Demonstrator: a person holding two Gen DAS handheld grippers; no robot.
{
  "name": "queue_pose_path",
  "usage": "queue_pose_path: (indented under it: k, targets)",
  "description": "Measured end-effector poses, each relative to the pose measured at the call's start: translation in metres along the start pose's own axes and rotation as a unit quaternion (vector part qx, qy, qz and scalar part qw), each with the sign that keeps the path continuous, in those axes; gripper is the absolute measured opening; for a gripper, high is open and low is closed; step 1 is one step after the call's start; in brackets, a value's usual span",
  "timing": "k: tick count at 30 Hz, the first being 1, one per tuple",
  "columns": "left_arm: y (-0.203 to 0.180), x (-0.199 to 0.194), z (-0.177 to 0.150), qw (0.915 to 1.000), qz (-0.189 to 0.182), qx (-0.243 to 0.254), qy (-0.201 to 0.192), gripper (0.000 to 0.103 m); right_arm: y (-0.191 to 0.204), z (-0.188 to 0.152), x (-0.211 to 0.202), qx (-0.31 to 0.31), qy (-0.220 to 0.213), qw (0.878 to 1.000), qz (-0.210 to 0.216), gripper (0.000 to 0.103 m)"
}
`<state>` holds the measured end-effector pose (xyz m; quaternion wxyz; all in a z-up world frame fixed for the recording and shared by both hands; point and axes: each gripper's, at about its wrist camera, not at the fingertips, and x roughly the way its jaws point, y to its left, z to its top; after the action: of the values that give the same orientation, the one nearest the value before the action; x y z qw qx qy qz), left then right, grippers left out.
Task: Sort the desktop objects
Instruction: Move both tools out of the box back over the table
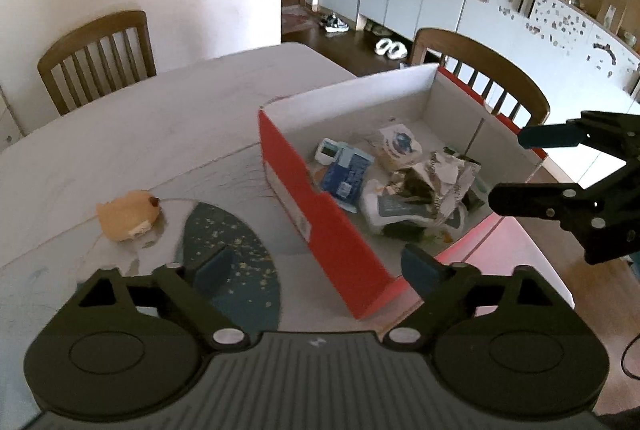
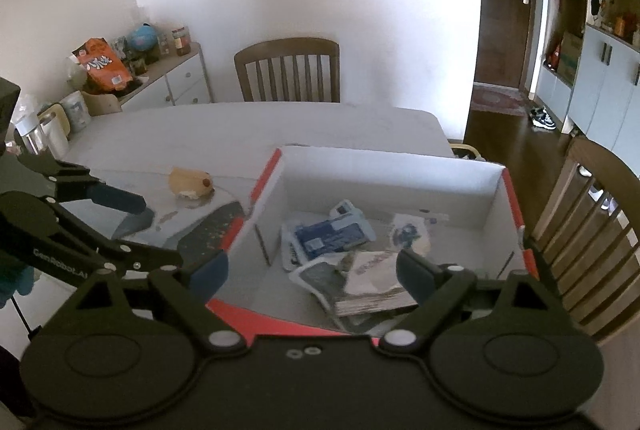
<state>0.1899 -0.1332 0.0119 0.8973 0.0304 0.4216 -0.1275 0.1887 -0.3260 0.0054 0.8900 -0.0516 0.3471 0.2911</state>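
A red cardboard box (image 1: 320, 222) with white inside walls stands on the pale table. It holds a blue packet (image 1: 348, 173), a small white device (image 1: 328, 149), crumpled wrappers (image 1: 436, 181) and other packets. A tan plush toy (image 1: 128, 216) lies on the table to the box's left. My left gripper (image 1: 320, 270) is open and empty over the box's near left corner. My right gripper (image 2: 314, 270) is open and empty above the box's near rim (image 2: 280, 322), over the blue packet (image 2: 332, 234) and a folded booklet (image 2: 372, 282). Each gripper shows in the other's view: the right gripper (image 1: 528, 167), the left gripper (image 2: 148, 230).
A dark speckled patch (image 1: 228, 242) lies on the table between toy and box. Wooden chairs stand at the far side (image 2: 288, 69) and the right (image 2: 592, 230). A side cabinet (image 2: 176, 77) with a snack bag and a globe, and a jug (image 2: 44, 133), are at the left.
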Motion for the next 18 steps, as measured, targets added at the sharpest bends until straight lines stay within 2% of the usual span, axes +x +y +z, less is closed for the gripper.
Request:
queue_pose_path:
  k: [6, 18]
  targets:
    - [0.032, -0.014, -0.012, 1.0000, -0.004, -0.002, -0.008, 0.099, 0.036, 0.000, -0.001, 0.019, -0.016, 1.000, -0.011, 0.092]
    - [0.114, -0.034, -0.036, 0.9996, 0.023, -0.002, -0.014, 0.099, 0.124, -0.005, 0.024, 0.030, -0.010, 0.999, -0.011, 0.092]
